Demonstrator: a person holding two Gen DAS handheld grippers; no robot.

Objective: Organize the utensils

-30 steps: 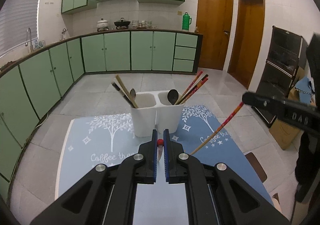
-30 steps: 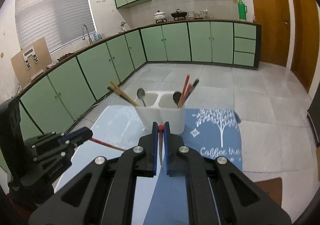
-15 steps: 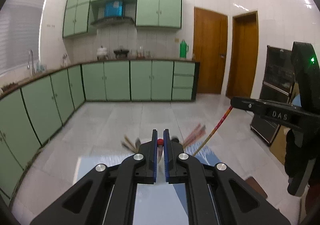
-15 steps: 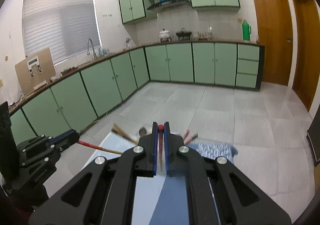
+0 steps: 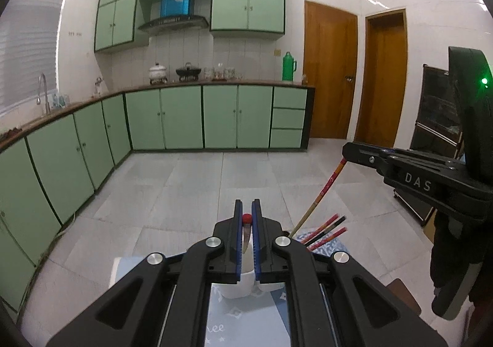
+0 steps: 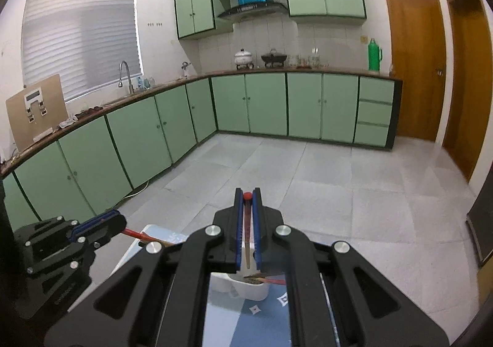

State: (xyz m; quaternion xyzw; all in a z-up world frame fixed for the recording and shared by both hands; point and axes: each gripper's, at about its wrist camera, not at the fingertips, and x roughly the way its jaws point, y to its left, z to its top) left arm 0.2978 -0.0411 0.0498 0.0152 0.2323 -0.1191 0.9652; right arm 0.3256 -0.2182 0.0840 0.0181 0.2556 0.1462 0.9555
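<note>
red chopsticks [image 5: 327, 183] [image 6: 246, 233] sit clamped in each gripper's fingers; lower both tips steadily into the white holder's [image 6: 246, 287] right cup.

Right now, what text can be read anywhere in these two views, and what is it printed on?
"DAS": white letters on the side of the right claw, left wrist view.
"ee": end of a white word on the blue tablecloth; the rest is hidden.
Embossed lettering on the left claw body: too faint to read.
</note>
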